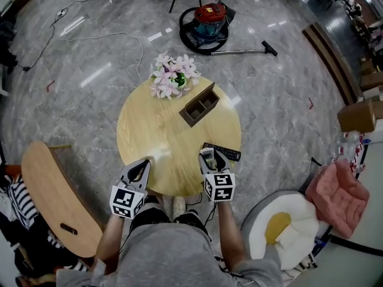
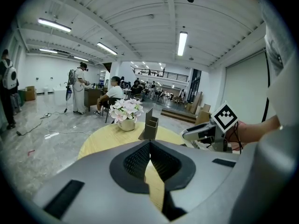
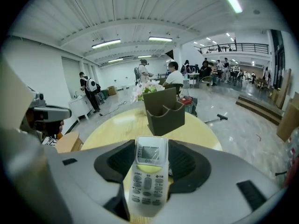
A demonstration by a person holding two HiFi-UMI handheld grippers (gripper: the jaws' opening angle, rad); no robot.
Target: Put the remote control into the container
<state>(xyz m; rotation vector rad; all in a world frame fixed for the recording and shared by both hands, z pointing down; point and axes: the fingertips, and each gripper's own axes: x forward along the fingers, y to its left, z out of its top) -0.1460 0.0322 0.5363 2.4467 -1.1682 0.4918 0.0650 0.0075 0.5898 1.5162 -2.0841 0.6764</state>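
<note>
Item 1: white remote control (image 3: 148, 176). The right gripper is holding it over the near right part of the table. Its long axis is running along the line of the jaws. The display end is pointing far, toward the container, and the button end is sitting back near the gripper body. The button face is turned up.

Item 2: right gripper (image 3: 149, 160). Its jaws are standing wide and pinching the white remote control by its two long edges, one pad on each side. In the head view it is sitting at the near right edge of the table (image 1: 155, 136).

Item 3: left gripper (image 2: 150, 146). Its jaws are pressing together at the tips, with nothing between them. It is hovering at the near left edge of the table.

Item 4: container (image 3: 164, 110). A brown box with two open compartments, it is standing upright on the far right part of the table, well apart from both grippers.

Item 5: black remote (image 1: 222, 151). It is lying flat on the table just right of the right gripper, its long axis running left to right.

Item 6: flower pot (image 1: 172, 75). It is standing at the far edge of the table, left of the container
</note>
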